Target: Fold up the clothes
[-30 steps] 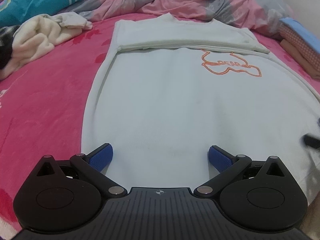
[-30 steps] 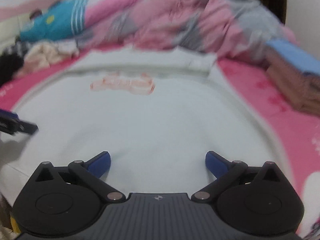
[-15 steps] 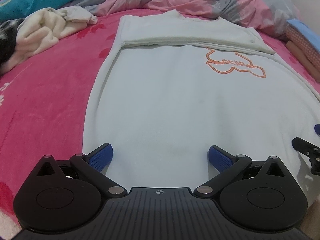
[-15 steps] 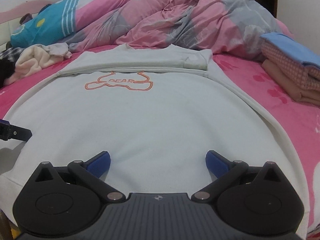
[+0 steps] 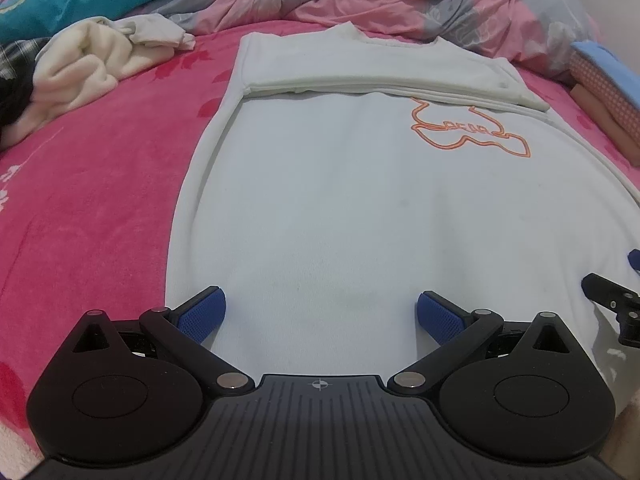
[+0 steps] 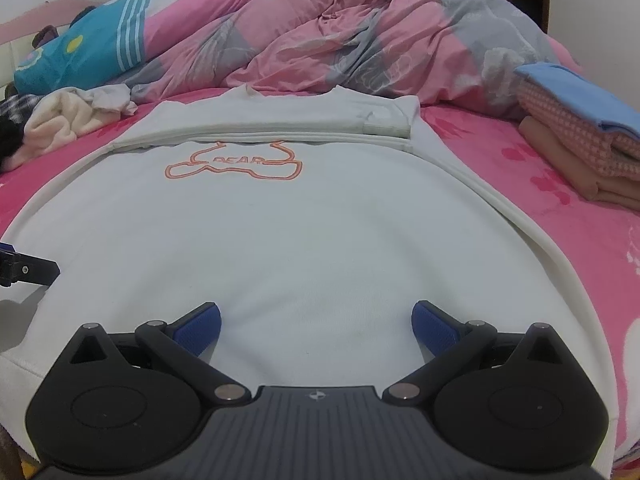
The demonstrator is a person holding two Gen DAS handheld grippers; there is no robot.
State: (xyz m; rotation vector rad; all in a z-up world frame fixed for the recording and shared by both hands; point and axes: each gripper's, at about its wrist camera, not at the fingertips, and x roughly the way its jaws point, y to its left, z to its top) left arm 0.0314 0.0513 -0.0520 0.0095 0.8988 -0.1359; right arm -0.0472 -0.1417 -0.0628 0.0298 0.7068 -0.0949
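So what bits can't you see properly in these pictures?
- The shirt's near hem: both views, hidden under each tool's black body.
- The right tool: left view, cut off by the picture's edge.
- The dark cloth at far left: left view, cut off by the edge, kind unclear.
- The orange letters: left view, too small to read.

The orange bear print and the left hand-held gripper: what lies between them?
Only bare white shirt cloth, seen in the left wrist view.
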